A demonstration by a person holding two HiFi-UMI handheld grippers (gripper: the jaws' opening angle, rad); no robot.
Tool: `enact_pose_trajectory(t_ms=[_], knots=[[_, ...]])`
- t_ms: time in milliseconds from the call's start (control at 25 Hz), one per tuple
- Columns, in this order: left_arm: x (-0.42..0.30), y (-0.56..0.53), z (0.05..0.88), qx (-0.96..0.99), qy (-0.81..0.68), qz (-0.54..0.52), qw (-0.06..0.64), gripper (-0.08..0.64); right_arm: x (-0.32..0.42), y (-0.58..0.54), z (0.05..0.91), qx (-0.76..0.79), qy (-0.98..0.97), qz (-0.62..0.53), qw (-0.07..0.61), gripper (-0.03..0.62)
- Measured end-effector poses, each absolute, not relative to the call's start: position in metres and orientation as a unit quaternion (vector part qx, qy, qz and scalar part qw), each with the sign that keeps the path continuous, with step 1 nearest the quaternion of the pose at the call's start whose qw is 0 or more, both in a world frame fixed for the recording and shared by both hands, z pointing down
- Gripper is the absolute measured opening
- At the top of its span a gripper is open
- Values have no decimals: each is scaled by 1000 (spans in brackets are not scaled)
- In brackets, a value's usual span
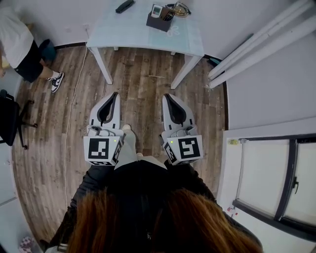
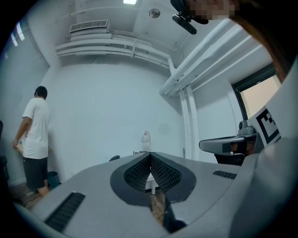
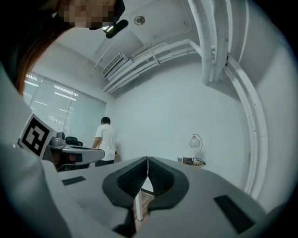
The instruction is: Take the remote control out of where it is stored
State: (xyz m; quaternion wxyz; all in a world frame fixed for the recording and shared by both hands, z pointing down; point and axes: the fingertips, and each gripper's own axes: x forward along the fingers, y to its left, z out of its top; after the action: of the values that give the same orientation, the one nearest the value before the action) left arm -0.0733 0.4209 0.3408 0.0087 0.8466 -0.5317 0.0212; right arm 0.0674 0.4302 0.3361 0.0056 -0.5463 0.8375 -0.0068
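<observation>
Head view, table: pale glass-topped table on white legs (image 1: 133,29), at the far end of the wooden floor.
Head view, storage: dark box-shaped holder (image 1: 159,21) on the table's far right part, open at the top, so its contents probably lift straight out.
Head view, remote: white remote control (image 1: 156,10) standing upright in that holder, untouched. A slim black remote (image 1: 125,6) lies flat on the table, left of the holder and outside it.
Head view, grippers: grey left gripper (image 1: 115,94) and grey right gripper (image 1: 167,95) side by side, well short of the table's near edge, both aimed at it. Probably carried level like this for the walk up.
Head view, bystander: person in a white shirt (image 1: 15,39) well left of the table, apart from the work.
Left gripper view, fingers: left gripper (image 2: 150,153) clenched tip to tip on nothing; a white table leg shows through the gap below the tips.
Right gripper view, fingers: right gripper (image 3: 147,158) likewise pressed together and empty, with the holder (image 3: 188,161) on the tabletop ahead and to the right.
Judgement, stage: approach only. The jaws need to part before the remote can be gripped.
</observation>
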Motion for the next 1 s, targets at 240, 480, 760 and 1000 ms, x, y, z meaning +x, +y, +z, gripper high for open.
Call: enact_pose_trajectory(t_ms=[240,480,760,1000], knots=[[-70,392,344,853,-521,22,11,5,68,404,340,-550,835,-11,2,15],[-75,352,340,860,-510,26,9,5,58,369,339,-555,832,-13,3,15],[-88,301,344,867,-497,33,17,5,41,319,341,-563,826,-19,-5,15],[-100,260,343,874,-485,29,19,5,27,280,338,-571,821,-13,-11,15]])
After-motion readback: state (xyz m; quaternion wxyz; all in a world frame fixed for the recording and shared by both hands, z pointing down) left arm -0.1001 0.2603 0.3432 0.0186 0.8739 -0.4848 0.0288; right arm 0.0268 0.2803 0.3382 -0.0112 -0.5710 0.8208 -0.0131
